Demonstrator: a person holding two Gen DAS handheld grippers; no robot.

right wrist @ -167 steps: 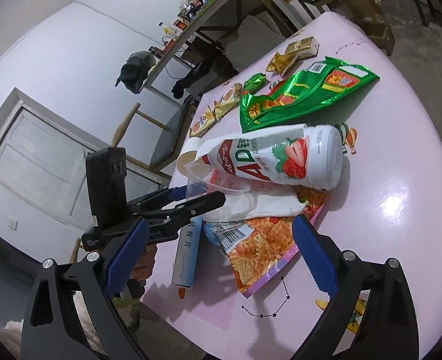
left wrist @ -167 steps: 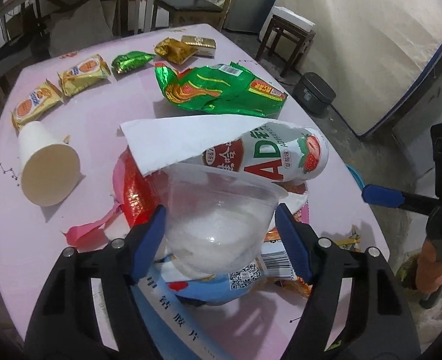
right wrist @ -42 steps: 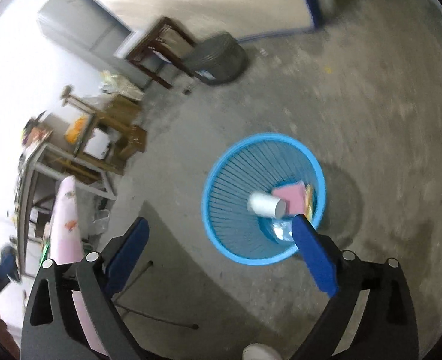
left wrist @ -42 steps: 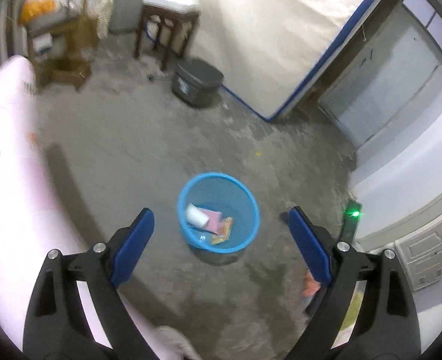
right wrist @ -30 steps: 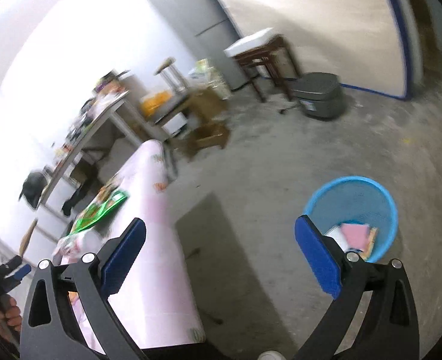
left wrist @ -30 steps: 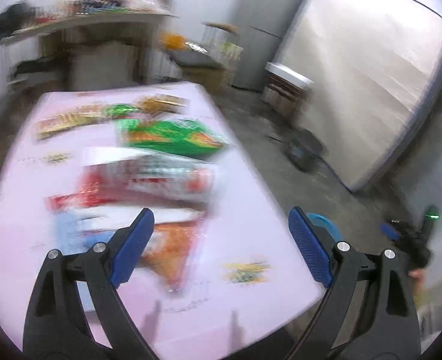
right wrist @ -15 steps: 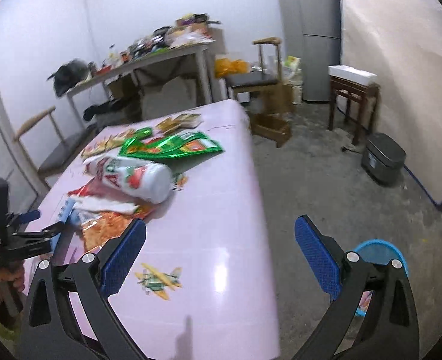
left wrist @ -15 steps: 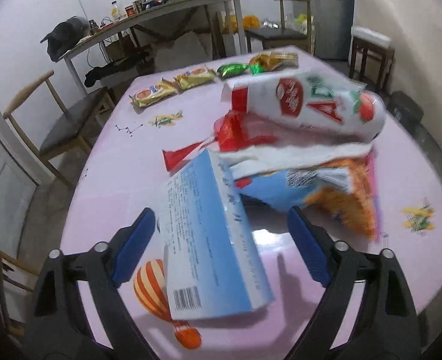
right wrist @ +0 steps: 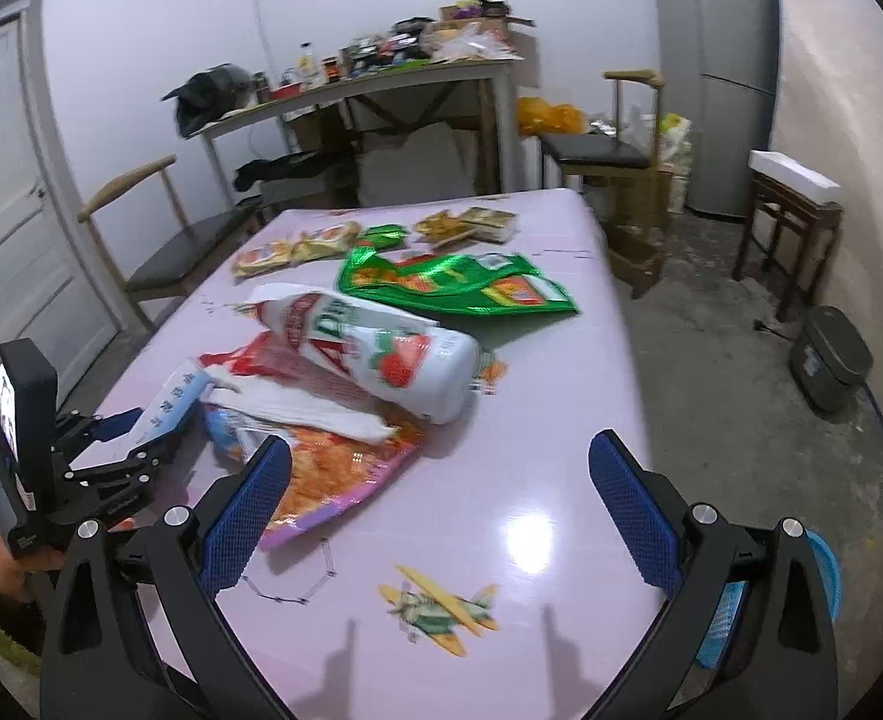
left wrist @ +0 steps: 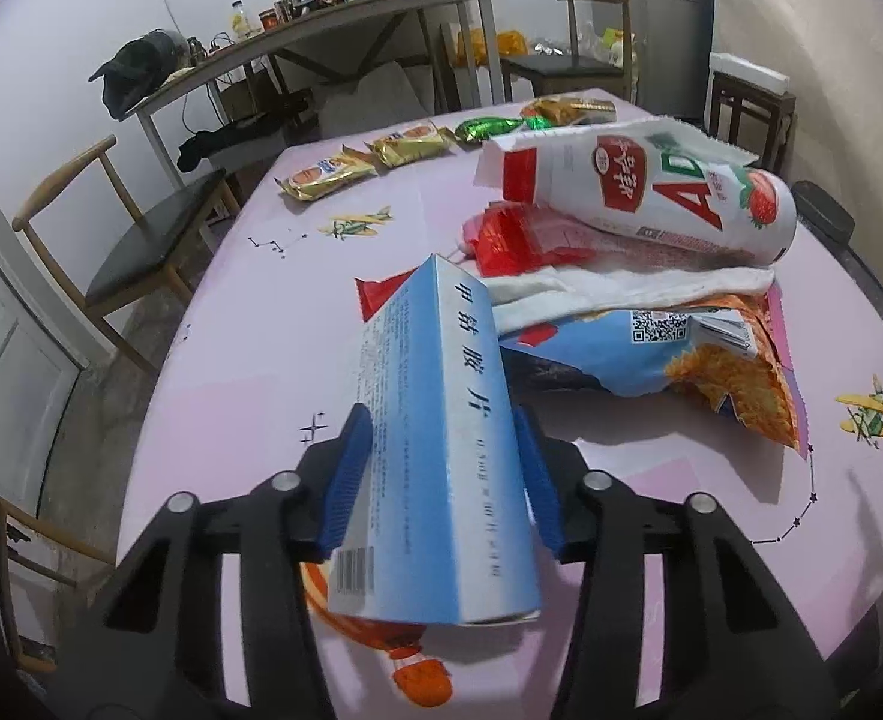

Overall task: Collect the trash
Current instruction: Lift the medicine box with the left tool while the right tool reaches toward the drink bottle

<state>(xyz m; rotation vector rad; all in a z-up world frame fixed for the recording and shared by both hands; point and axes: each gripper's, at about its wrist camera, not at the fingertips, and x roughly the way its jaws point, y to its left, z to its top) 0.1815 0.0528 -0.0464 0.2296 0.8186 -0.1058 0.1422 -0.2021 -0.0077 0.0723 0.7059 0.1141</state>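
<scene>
Box on table w/ bottle behind, snack bag to its right.

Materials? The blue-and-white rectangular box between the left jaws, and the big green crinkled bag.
Blue-and-white rectangular box: looks like thin printed paperboard, matte, judging by its crisp folded edges, flat faces and barcode. Big green crinkled bag: probably metallised plastic film, glossy; it shows bright mirror-like glints and sharp creases.

My left wrist camera looks steeply down along its 2 fingers, very near the pink table, with the blue box filling the lower centre. My right wrist camera sits farther back, facing across the same table toward the far wall. Both views share the white bottle, and the right view catches my left gripper at its lower left.
</scene>
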